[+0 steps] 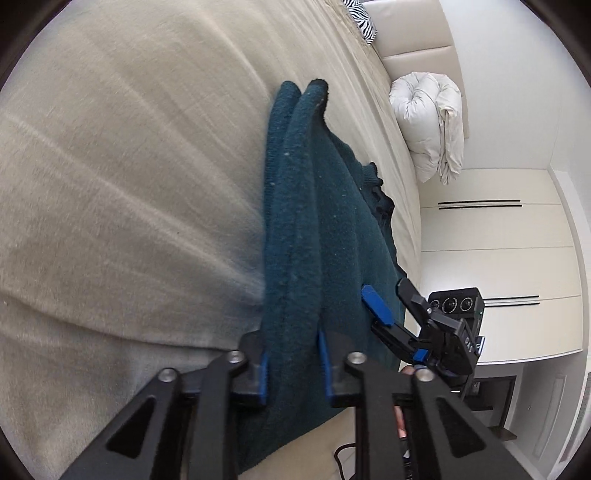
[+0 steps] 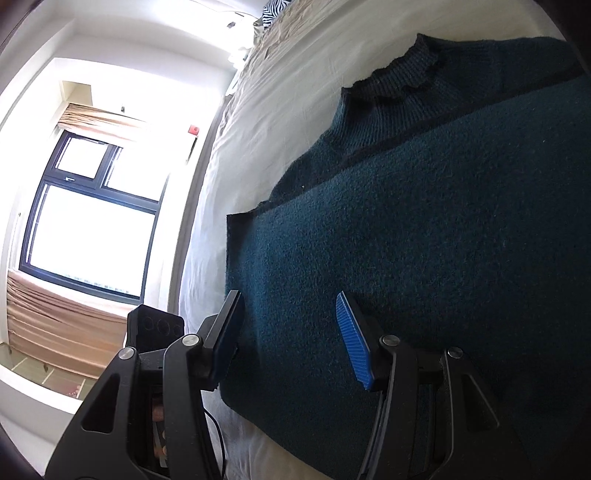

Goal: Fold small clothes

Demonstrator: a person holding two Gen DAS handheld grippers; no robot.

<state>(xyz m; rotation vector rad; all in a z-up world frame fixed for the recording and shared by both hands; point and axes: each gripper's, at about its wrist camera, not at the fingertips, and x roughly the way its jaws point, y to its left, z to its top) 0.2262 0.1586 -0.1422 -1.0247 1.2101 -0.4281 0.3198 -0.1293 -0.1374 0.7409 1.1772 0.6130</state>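
A dark teal knitted sweater (image 2: pixel 424 229) lies on the bed, its collar (image 2: pixel 402 79) toward the far end and a flap folded over its body. My left gripper (image 1: pixel 293 363) is shut on a thick folded edge of the sweater (image 1: pixel 295 221), which runs between its blue pads. My right gripper (image 2: pixel 291 339) is open, its fingers spread just above the folded flap with nothing between them. It also shows in the left wrist view (image 1: pixel 391 302), open over the sweater's far side.
The bed is covered by a beige sheet (image 1: pixel 129 166). A rolled white duvet (image 1: pixel 428 122) and a zebra-print pillow (image 1: pixel 360 16) lie at the bed's head. White wardrobes (image 1: pixel 498 258) stand beyond one side, a window (image 2: pixel 92 214) beyond the other.
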